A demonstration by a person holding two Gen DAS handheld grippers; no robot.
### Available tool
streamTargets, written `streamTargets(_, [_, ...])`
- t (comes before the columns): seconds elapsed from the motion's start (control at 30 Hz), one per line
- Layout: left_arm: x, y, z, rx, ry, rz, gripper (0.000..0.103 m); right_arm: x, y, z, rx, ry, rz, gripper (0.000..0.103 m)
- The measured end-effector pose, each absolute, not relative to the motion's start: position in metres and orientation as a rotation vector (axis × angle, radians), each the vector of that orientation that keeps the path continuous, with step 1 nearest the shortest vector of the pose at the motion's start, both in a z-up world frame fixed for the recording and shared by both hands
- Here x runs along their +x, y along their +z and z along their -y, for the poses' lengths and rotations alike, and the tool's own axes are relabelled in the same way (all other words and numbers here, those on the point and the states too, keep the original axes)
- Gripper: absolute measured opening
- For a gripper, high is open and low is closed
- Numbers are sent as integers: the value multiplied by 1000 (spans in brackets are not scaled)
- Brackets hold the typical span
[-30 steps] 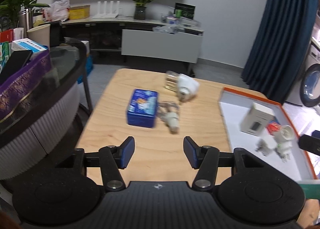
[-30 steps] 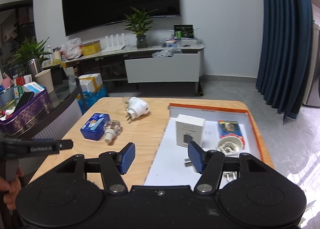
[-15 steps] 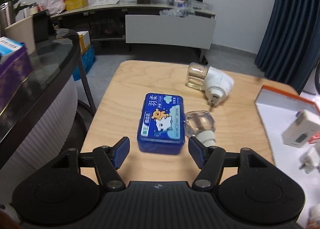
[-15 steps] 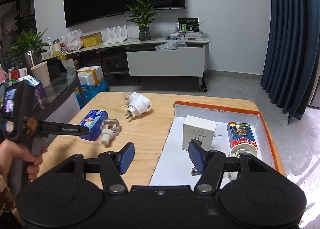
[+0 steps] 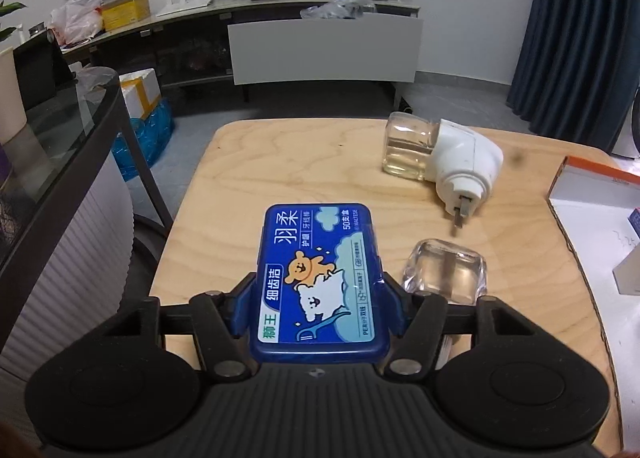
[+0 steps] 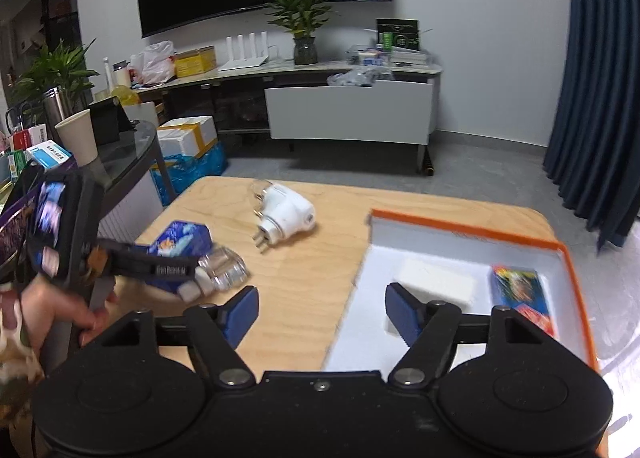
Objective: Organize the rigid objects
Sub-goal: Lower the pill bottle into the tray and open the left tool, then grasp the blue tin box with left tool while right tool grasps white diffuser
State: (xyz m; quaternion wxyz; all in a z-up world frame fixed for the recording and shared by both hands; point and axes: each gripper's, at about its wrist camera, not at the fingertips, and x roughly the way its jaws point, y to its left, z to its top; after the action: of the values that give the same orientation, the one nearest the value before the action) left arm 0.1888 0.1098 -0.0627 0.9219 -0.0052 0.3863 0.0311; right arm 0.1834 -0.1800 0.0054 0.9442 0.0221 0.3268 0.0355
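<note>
Blue, flat and rectangular, the plastic floss-pick case [image 5: 318,282] lies on the pale wooden table [image 5: 256,174], its long axis running straight ahead along the line of the left gripper [image 5: 316,308]. That gripper's jaws have just been closing and now bracket the near half of the case, one blue pad against each long side; the case appears clamped, though it is judged to rest on the wood, not yet lifted. Just to the right of the case lies a clear refill bottle [image 5: 446,272], close beside the right-hand finger [image 5: 390,308], so any lift should go straight up to avoid dragging it. Farther off lies a white plug-in vaporiser with an attached bottle [image 5: 448,158]. The orange-rimmed white tray [image 6: 464,232], the likely destination, sits to the right. The right gripper [image 6: 320,316] hangs with jaws apart and nothing between them, having just been opening, over the tray's near edge.
</note>
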Motion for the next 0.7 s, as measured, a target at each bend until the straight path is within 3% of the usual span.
streamTargets(0.3, [147,-23,-125,-95,56,-762,62,305,-7,164,196,190,-822,89])
streamTargets(0.7, [147,-21,-126,-81,27,-707,62,419,-51,149,163,83,-1050,88])
